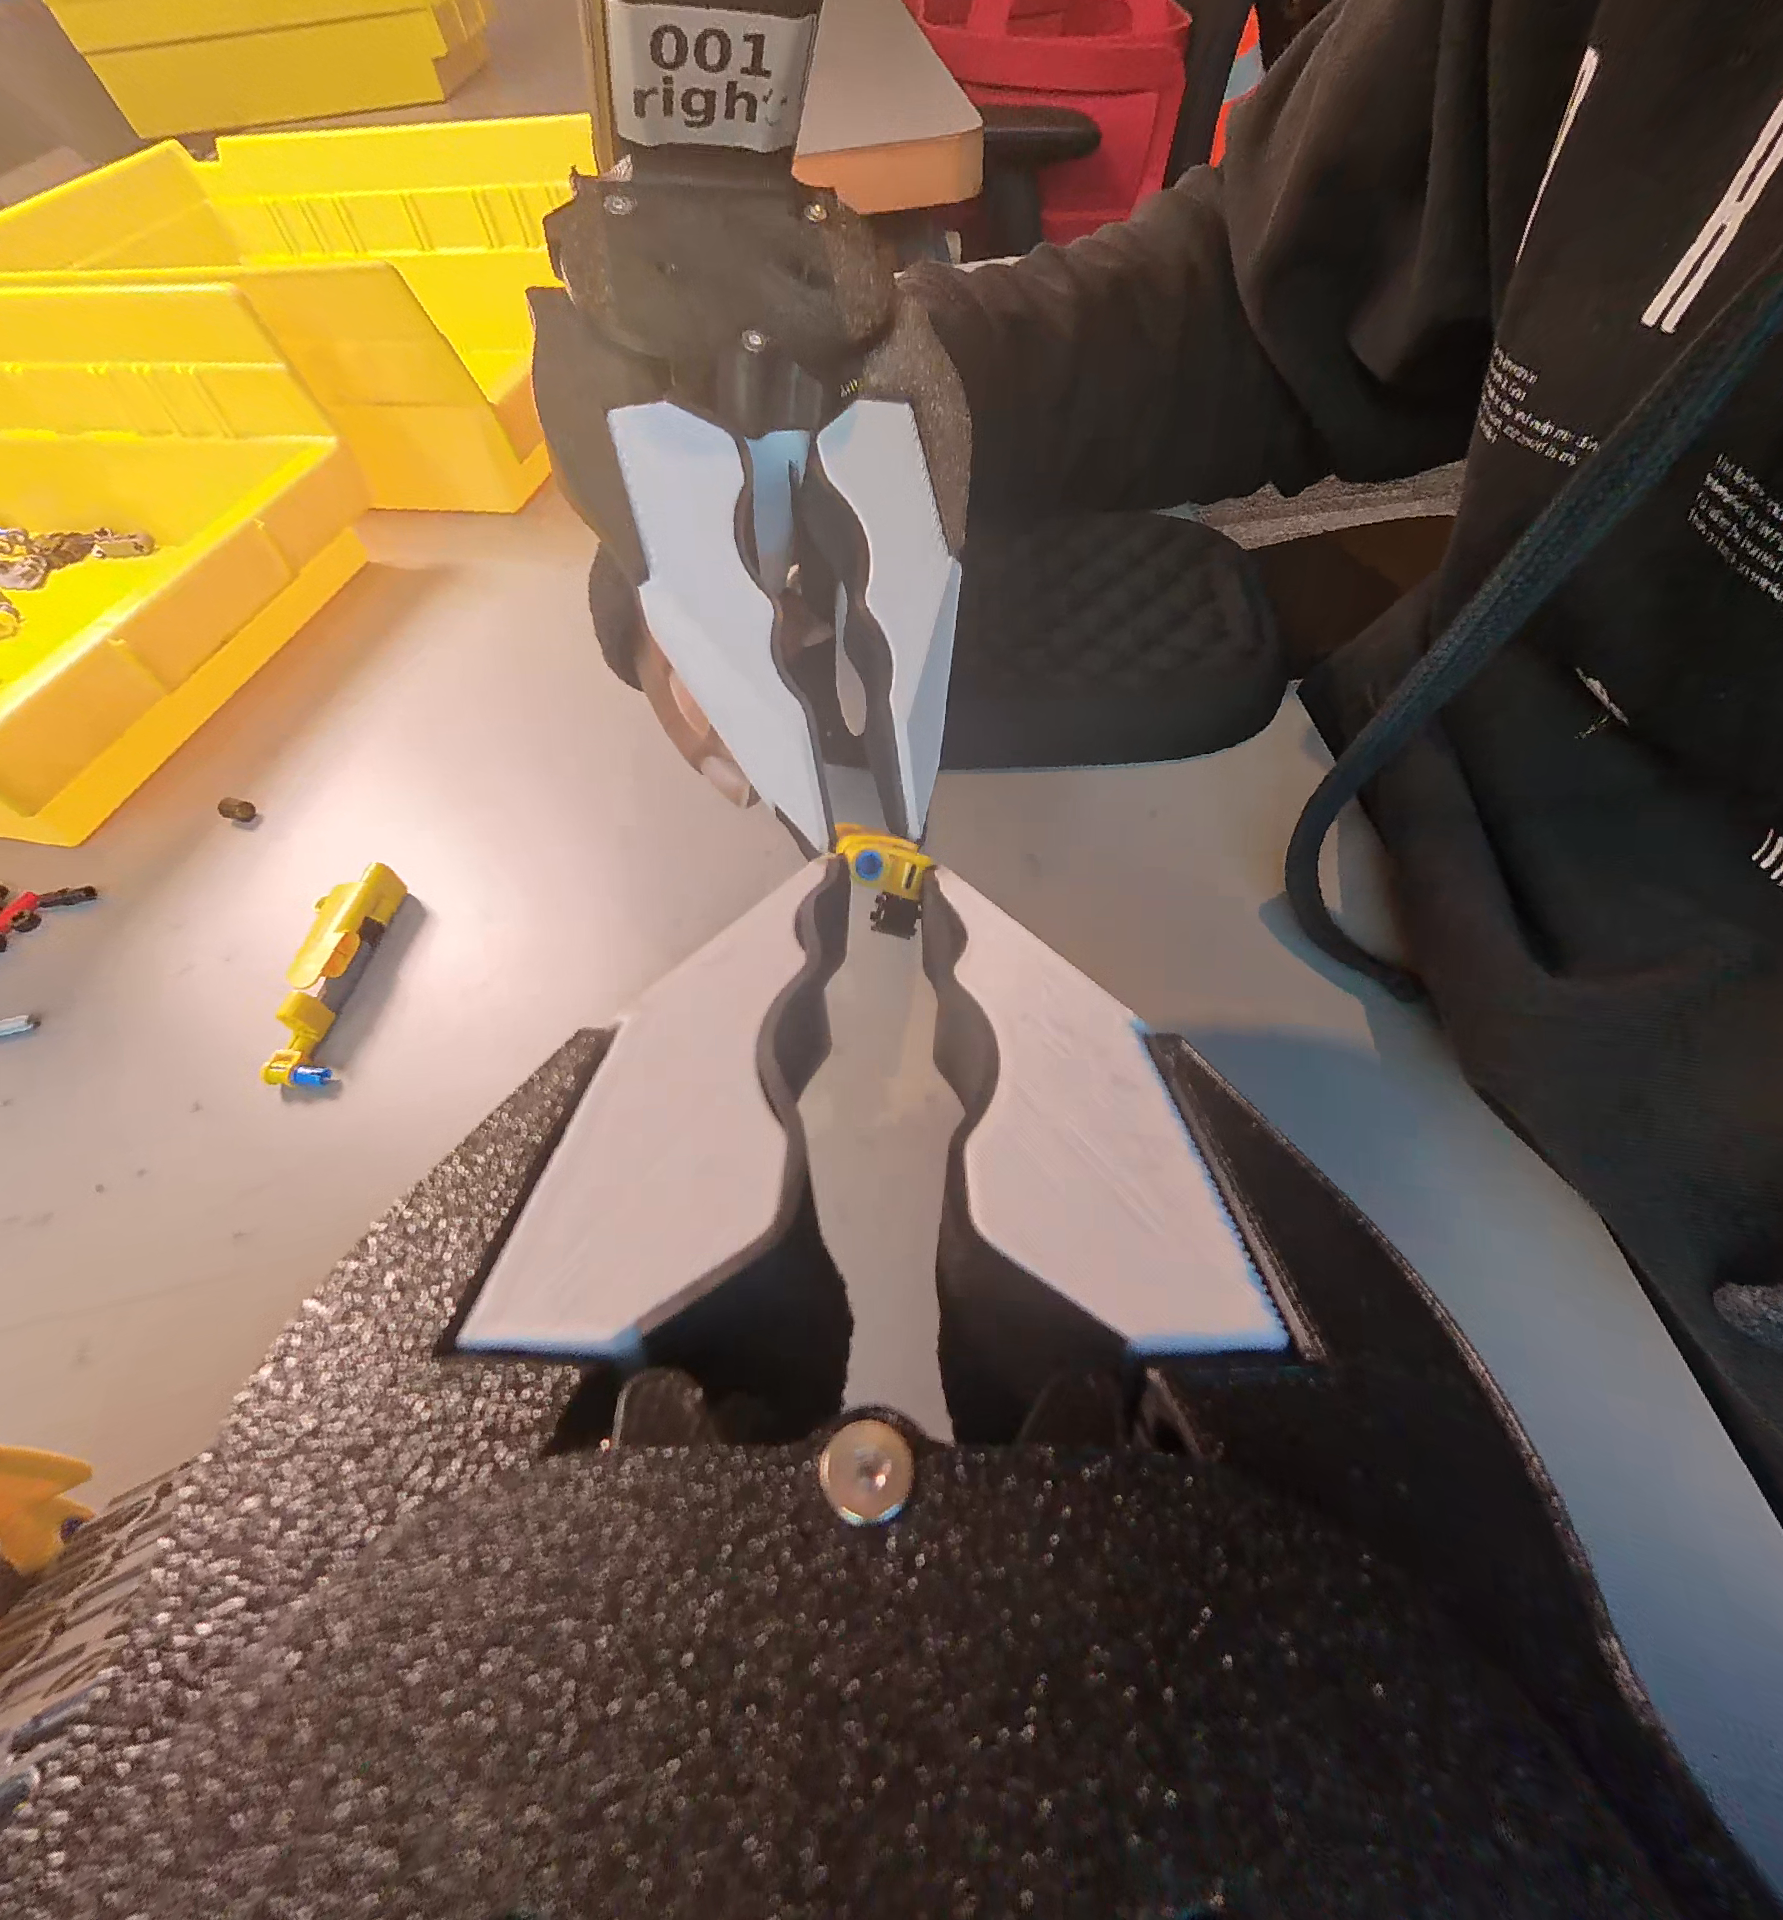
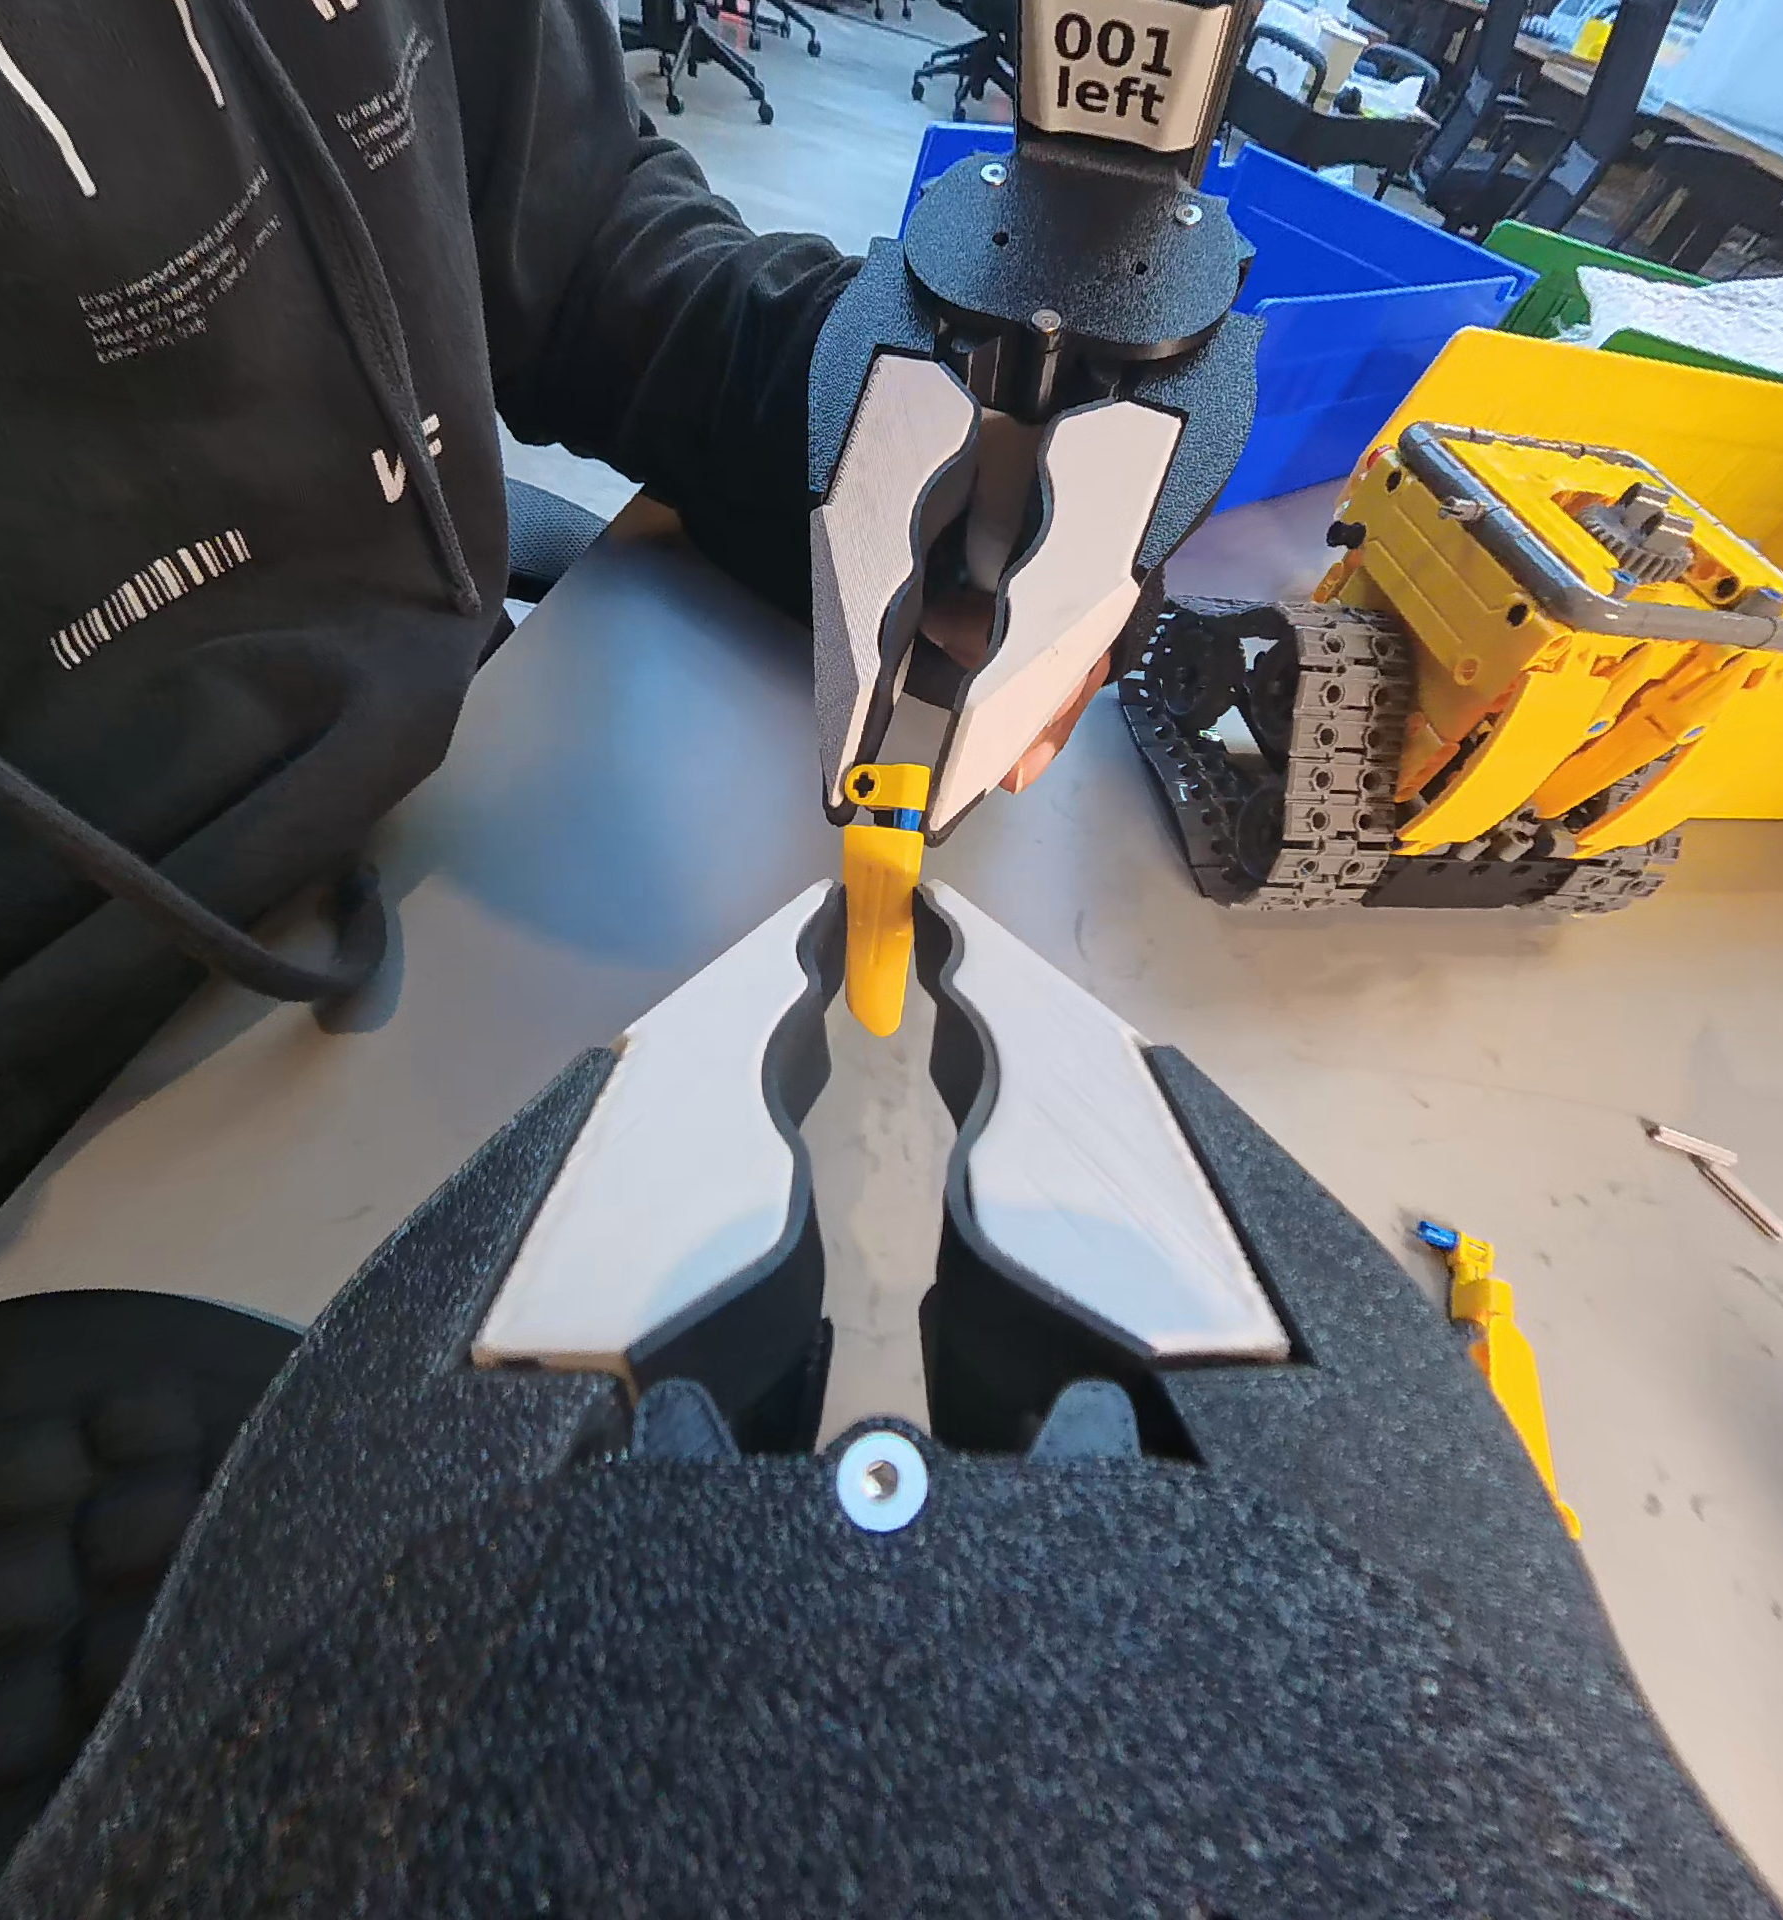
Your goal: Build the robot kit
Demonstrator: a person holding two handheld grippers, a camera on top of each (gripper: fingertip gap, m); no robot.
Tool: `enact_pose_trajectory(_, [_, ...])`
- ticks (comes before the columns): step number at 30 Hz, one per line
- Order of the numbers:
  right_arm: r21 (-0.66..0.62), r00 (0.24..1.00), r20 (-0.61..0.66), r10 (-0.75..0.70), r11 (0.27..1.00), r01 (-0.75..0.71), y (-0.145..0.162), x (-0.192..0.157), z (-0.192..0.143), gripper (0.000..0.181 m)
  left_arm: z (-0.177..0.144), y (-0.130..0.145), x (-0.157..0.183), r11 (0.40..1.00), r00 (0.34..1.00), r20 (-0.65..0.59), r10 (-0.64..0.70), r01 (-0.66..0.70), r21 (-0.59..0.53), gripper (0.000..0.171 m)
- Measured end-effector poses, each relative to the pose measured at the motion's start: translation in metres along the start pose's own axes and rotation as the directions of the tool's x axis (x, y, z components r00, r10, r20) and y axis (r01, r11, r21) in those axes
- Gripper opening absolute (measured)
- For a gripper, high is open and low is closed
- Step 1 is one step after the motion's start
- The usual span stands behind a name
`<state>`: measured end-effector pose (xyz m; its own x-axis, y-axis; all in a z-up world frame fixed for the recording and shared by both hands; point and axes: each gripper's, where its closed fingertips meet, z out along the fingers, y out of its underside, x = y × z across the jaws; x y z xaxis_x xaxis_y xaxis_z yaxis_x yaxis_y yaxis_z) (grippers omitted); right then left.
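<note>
Left wrist view: our left gripper point(image 1: 874, 868) clenches the yellow connector point(image 1: 882, 860); our right gripper point(image 1: 866, 826) meets it tip to tip. Right wrist view: our right gripper point(image 2: 874, 896) pinches the yellow blade piece point(image 2: 876, 935) pinned below that connector point(image 2: 887, 784); tracked yellow model point(image 2: 1469, 665) beyond, rightward.

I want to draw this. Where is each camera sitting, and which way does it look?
Left wrist view: sits on the left gripper, looks along its fingers at the right gripper, yellow bins, sleeve.
Right wrist view: sits on the right gripper, faces the left gripper, tracked yellow model.
Shared: both grippers, the small yellow piece, grey table.
</note>
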<state>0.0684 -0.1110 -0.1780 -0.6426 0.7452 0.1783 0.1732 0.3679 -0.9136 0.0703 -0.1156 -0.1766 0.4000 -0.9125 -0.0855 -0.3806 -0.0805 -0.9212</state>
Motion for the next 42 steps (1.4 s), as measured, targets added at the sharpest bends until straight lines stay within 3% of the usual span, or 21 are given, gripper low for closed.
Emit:
enact_pose_trajectory(9, [0.0, 1.0, -0.008, 0.017, 1.0, -0.017, 0.0, 0.002, 0.0, 0.012, 0.001, 0.003, -0.002, 1.0, 1.0, 0.018, 0.012, -0.011, -0.017, 0.013])
enact_pose_trajectory(17, [0.07, 0.974, 0.144, 0.174, 0.98, -0.186, -0.009, -0.006, -0.01, 0.024, 0.001, -0.013, 0.01, 0.993, 0.995, -0.004, 0.1, -0.1, 0.069, 0.013])
enact_pose_trajectory(20, [0.061, 0.963, 0.197, 0.182, 0.979, -0.197, -0.012, -0.015, -0.009, 0.018, 0.002, -0.017, 0.011, 0.987, 0.991, 0.012, 0.136, -0.136, 0.085, 0.013])
enact_pose_trajectory(31, [0.035, 0.952, 0.158, 0.261, 0.962, -0.27, -0.005, -0.003, -0.011, 0.013, -0.002, -0.017, 0.001, 0.986, 0.987, 0.088, 0.136, -0.144, 0.086, 0.018])
enact_pose_trajectory(36, [0.024, 0.951, 0.161, 0.263, 0.962, -0.27, -0.004, -0.003, -0.009, 0.013, 0.0, -0.013, 0.0, 0.985, 0.982, 0.101, 0.162, -0.167, 0.044, 0.015])
enact_pose_trajectory(42, [0.047, 0.961, 0.156, 0.23, 0.97, -0.24, -0.009, -0.005, -0.006, 0.012, -0.003, -0.018, 0.002, 0.98, 0.98, 0.095, 0.175, -0.183, 0.075, 0.014])
